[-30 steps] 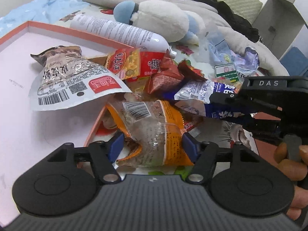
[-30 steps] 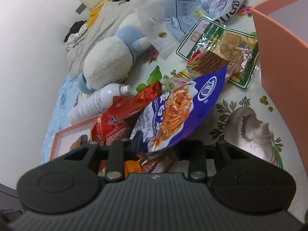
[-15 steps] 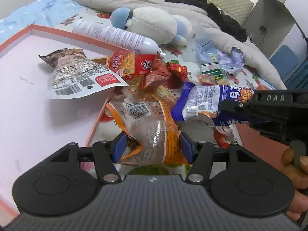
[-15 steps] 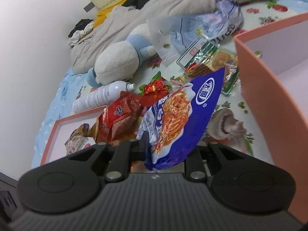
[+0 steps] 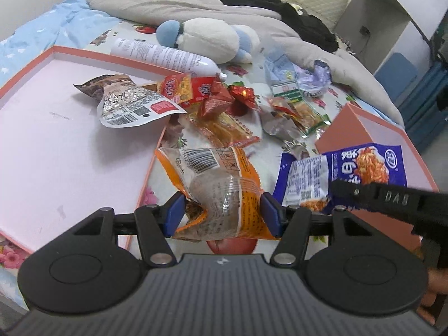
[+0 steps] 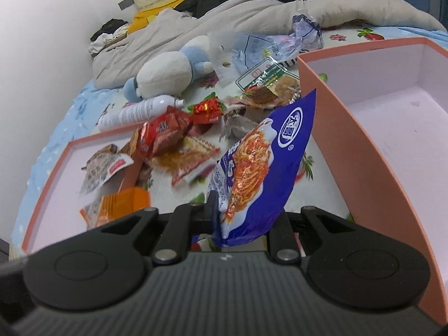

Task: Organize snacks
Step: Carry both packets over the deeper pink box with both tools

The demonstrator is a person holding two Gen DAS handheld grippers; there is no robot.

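Observation:
My left gripper [image 5: 222,213] is shut on an orange and clear snack packet [image 5: 221,173], its blue pads [image 5: 175,214] pressing the crumpled sides; the packet hangs above the bed beside the right wall of the shallow pink tray [image 5: 56,145]. My right gripper [image 6: 224,215] is shut on the lower end of a blue noodle snack packet [image 6: 263,168], which stands up left of the deep pink box [image 6: 322,106]. In the left wrist view that blue packet [image 5: 350,165] hangs in front of the box [image 5: 375,128]. A silver pouch [image 5: 126,103] lies in the tray.
Several loose snacks lie between tray and box: red packets [image 5: 215,100], a flat orange packet [image 5: 226,131], a green-edged packet [image 5: 305,114]. Behind them lie a white spray bottle [image 5: 162,54], a plush toy [image 5: 207,39], crumpled plastic bags [image 5: 308,75] and a grey blanket [image 5: 156,2].
Both grippers have lifted and drawn back from the snack pile with their packets. The blue packet has swung right, over by the deep pink box. The right jaws have closed tighter on it.

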